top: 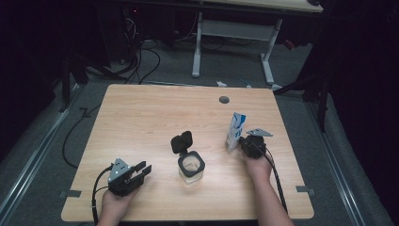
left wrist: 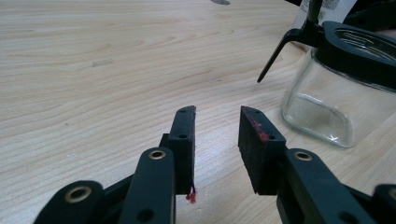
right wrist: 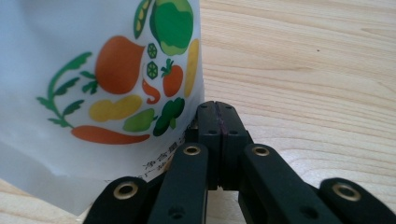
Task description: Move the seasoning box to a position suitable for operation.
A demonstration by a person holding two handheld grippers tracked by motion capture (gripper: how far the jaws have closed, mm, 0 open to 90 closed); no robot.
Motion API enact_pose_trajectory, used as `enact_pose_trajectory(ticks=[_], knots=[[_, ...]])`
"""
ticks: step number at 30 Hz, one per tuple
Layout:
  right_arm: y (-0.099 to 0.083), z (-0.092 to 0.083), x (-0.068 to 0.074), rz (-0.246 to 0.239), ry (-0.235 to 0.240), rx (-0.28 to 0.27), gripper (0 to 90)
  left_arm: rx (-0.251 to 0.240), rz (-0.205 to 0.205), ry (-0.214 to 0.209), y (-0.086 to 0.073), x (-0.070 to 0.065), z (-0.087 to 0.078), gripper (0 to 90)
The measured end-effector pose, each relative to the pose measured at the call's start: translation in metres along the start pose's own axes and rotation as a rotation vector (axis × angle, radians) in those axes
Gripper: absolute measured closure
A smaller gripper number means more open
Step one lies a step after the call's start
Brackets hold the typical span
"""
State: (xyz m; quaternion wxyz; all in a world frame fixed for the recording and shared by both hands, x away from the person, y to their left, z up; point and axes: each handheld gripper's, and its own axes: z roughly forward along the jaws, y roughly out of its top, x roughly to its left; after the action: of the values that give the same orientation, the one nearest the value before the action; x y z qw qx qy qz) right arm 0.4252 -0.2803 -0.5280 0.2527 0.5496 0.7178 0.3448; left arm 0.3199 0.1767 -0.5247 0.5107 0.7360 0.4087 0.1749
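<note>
Landmark: glass jar (top: 191, 168), sq. black rim, lid (top: 181, 141) flipped up behind it, standing near front-centre of surface (top: 141, 113).

R gripper (top: 241, 143) to right of jar & slightly beyond, against white veg-print pouch (top: 235, 130). Fingers (right wrist: 208, 122) pressed flat together in right gripper view, no gap; pinch sits at pouch's lower edge — prob. gripping a thin fold of film, but can't confirm film betw. pads. Pouch upright, leaning slightly, well apart from jar.

L gripper (top: 144, 171) left of jar, resting low on surface, fingers (left wrist: 184, 135) part open, nothing betw. them, pointing toward jar, near but not touching.

Risks, judged:
- Thin-edge pinch → pouch may slip out or swing when lifted; contents shift, bag sags.
- Jar unheld; pouring w/o L steadying → jar could slide or tip on smooth wood.
- Upright lid behind jar could catch pouch coming over.
- Narrow mouth → spill onto surface.

Surface: pale wood-grain top, round cable hole far side of jar, otherwise bare. Room: dark, grey floor, cables trailing beyond surface, white-legged desk farther back.
</note>
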Motion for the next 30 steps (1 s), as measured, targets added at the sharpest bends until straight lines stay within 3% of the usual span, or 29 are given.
enact_pose_trajectory(ticks=[3,6,15,17,24,30], knots=[[-0.003,-0.006,0.002,-0.009,-0.017,-0.008,85.4,-0.001,-0.003,0.002,-0.001,0.001,0.000,66.8],[-0.010,-0.019,0.006,-0.012,-0.005,-0.027,84.7,0.002,-0.004,0.003,-0.001,0.001,0.001,66.8],[-0.032,-0.050,0.044,-0.071,0.042,-0.062,81.3,-0.006,0.009,-0.002,0.002,-0.003,0.001,66.1],[-0.033,-0.050,0.052,-0.091,0.045,-0.068,80.2,-0.006,0.008,-0.004,0.002,-0.003,0.001,65.6],[-0.025,-0.041,0.060,-0.085,0.023,-0.063,79.6,-0.012,0.006,-0.004,0.002,-0.001,-0.002,65.3],[-0.022,-0.039,0.060,-0.069,0.003,-0.063,90.0,-0.013,0.009,-0.002,0.002,0.000,-0.003,65.3]])
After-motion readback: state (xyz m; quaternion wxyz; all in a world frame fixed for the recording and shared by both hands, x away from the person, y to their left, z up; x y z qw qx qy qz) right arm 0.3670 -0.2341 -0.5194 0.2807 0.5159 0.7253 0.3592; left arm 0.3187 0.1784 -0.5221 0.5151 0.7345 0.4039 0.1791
